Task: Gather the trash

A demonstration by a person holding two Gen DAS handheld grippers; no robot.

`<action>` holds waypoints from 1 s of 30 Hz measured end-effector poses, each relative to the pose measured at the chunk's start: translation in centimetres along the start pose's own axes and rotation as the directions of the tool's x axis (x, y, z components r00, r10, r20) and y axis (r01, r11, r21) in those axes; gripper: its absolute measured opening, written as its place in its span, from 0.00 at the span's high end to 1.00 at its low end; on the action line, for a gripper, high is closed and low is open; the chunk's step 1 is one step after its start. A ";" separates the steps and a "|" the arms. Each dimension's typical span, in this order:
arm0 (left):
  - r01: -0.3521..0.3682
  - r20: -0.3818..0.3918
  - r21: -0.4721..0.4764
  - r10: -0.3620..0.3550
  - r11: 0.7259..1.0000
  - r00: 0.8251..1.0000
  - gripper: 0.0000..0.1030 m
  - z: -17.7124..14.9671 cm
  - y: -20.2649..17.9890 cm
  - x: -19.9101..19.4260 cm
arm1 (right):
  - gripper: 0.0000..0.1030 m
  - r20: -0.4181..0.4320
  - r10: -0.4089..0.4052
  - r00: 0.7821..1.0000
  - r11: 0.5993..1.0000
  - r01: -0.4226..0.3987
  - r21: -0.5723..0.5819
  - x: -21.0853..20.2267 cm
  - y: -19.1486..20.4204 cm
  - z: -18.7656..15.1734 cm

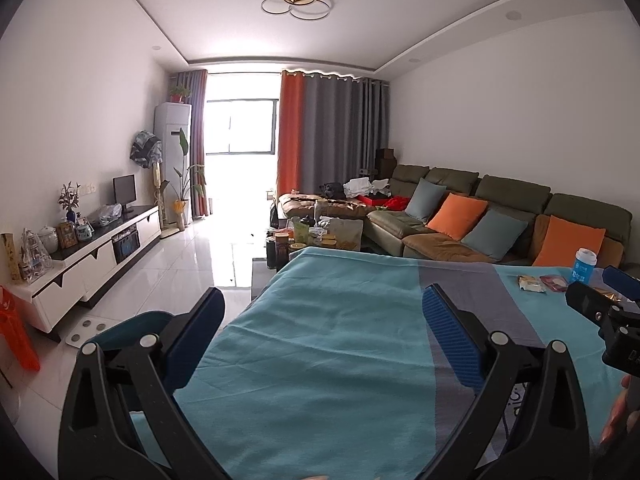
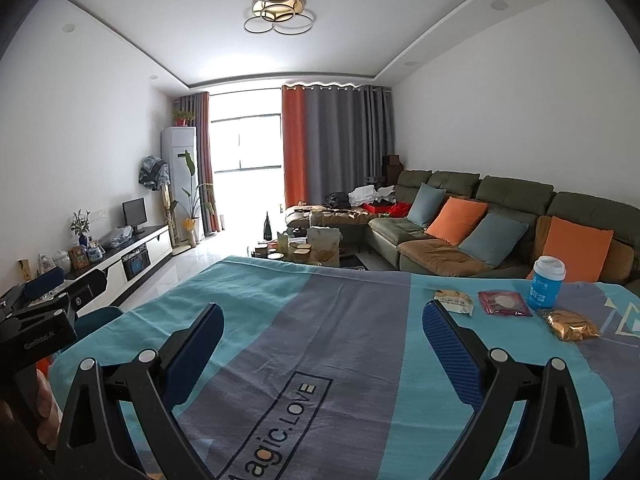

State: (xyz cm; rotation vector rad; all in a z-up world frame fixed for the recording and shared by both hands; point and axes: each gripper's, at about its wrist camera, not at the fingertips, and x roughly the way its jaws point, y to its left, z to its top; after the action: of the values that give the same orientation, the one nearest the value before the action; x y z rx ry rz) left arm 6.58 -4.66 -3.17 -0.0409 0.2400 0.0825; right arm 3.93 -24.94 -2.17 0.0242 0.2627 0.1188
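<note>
Both tongs hang released over a bench draped in a teal and grey cloth printed with "magic.LOVE": the left tongs spread wide above a bare stretch of cloth, the right tongs likewise agape with nothing between their blue pads. The trash lies in a loose cluster at the bench's far right corner, ahead and to the right of the right tongs: a pale snack wrapper, a flat red packet just beside it, a crinkled gold foil wrapper nearer the edge, and an upright blue cup with a white lid standing behind the packet. None of the four touches either tool, and no bin or bag shows in either view, so where the pieces are meant to end up cannot be told. As I judge it, the scene fits a reach toward these pieces being in hand, and it would equally fit a pause between pickups with these four left over. Any grasp here calls for the right tongs to swing right and forward, then come down flat on the thin wrappers, which will likely slide or crumple on the soft cloth; the cup would want a grip across its body.
</note>
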 end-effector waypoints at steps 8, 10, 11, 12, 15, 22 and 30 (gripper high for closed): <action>-0.001 0.038 0.026 0.000 1.000 0.999 0.05 0.2 -0.5 -0.8 | 0.07 0.019 -0.009 1.000 1.000 0.008 0.006 -0.5 -0.1 0.3; 0.000 0.047 0.032 -0.001 0.999 0.999 0.05 0.3 -0.8 -1.0 | 0.07 0.022 -0.011 1.000 1.000 0.011 0.008 -0.6 -0.2 0.4; 0.000 0.051 0.035 -0.002 0.999 0.999 0.05 0.3 -0.8 -1.1 | 0.07 0.023 -0.011 1.000 1.000 0.011 0.010 -0.7 -0.2 0.5; 0.000 0.053 0.037 -0.002 0.999 0.999 0.05 0.3 -0.9 -1.1 | 0.07 0.024 -0.011 1.000 1.000 0.011 0.011 -0.7 -0.3 0.6; 0.000 0.061 0.045 -0.003 0.999 0.998 0.05 0.4 -1.2 -1.2 | 0.07 0.027 -0.014 1.000 1.000 0.013 0.012 -0.8 -0.4 0.8; -0.001 0.064 0.045 -0.002 0.999 0.998 0.05 0.6 -1.2 -1.1 | 0.07 0.032 -0.018 0.999 1.000 0.017 0.016 -0.9 -0.5 0.9; -0.009 0.073 0.054 0.005 0.998 0.997 0.05 0.7 -1.6 -1.1 | 0.07 0.029 -0.020 0.999 1.000 0.020 0.018 -1.0 -0.6 0.8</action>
State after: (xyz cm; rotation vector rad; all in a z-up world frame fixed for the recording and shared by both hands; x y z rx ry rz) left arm 5.84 -6.29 -2.19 0.0172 0.1690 0.0842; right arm 3.28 -25.70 -1.14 0.0406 0.2347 0.0961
